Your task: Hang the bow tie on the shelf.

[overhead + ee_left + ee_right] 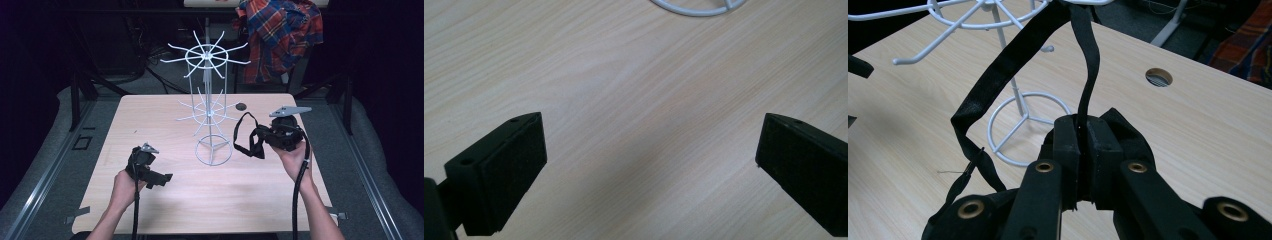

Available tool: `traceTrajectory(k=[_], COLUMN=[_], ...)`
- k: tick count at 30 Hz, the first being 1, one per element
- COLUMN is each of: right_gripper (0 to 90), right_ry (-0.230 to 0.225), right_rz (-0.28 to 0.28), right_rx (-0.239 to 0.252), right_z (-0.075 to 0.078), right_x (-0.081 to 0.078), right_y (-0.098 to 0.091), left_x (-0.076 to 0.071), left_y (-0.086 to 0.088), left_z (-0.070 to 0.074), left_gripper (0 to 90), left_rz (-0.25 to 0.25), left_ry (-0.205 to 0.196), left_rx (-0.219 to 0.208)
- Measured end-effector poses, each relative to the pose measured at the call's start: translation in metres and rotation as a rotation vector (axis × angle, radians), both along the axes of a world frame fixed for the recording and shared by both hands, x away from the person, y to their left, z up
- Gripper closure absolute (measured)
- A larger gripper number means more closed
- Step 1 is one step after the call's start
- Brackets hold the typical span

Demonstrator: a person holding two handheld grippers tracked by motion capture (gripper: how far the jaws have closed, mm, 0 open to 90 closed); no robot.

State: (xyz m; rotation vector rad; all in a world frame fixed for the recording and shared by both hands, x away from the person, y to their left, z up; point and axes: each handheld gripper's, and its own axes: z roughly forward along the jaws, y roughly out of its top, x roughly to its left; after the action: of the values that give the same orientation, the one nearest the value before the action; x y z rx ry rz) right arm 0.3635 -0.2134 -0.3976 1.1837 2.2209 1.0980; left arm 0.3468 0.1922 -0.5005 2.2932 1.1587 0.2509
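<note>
A: What stands on the bench?
B: A white wire rack, centre frame.
A: The grippers?
B: Right gripper, centre right, is clamped on a black strap looping toward the rack. Left gripper, lower left, gapes wide, empty.

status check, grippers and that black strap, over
Left gripper open, over bare table. Right gripper shut on black fabric strap, loop beside white wire hook stand. Nothing blocking.

Dim, bluish room, tabletop evenly lit from above, soft faint shadows, dark surroundings, slightly soft focus
</note>
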Motion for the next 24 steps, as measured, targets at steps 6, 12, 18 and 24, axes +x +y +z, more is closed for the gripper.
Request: traceTrajectory(k=[6, 12, 18, 24], right_gripper=[84.7, 84.7, 84.7, 84.7], right_ry=[0.012, 0.032, 0.044, 0.048], right_rz=[0.012, 0.015, 0.027, 0.035], right_rx=[-0.006, 0.025, 0.016, -0.009], right_z=[-0.002, -0.007, -0.01, -0.016], right_x=[0.007, 0.014, 0.018, 0.022], right_y=[0.006, 0.008, 0.013, 0.024], left_x=[-0.002, -0.003, -0.005, -0.006], left_y=[0.002, 0.005, 0.008, 0.011], left_z=[-0.001, -0.001, -0.001, -0.001], left_gripper=[0.0, 0.0, 0.0, 0.0], left_rz=[0.003, 0.01, 0.018, 0.025], left_ry=[0.005, 0.006, 0.006, 0.006], left_rx=[0.004, 0.006, 0.008, 0.009])
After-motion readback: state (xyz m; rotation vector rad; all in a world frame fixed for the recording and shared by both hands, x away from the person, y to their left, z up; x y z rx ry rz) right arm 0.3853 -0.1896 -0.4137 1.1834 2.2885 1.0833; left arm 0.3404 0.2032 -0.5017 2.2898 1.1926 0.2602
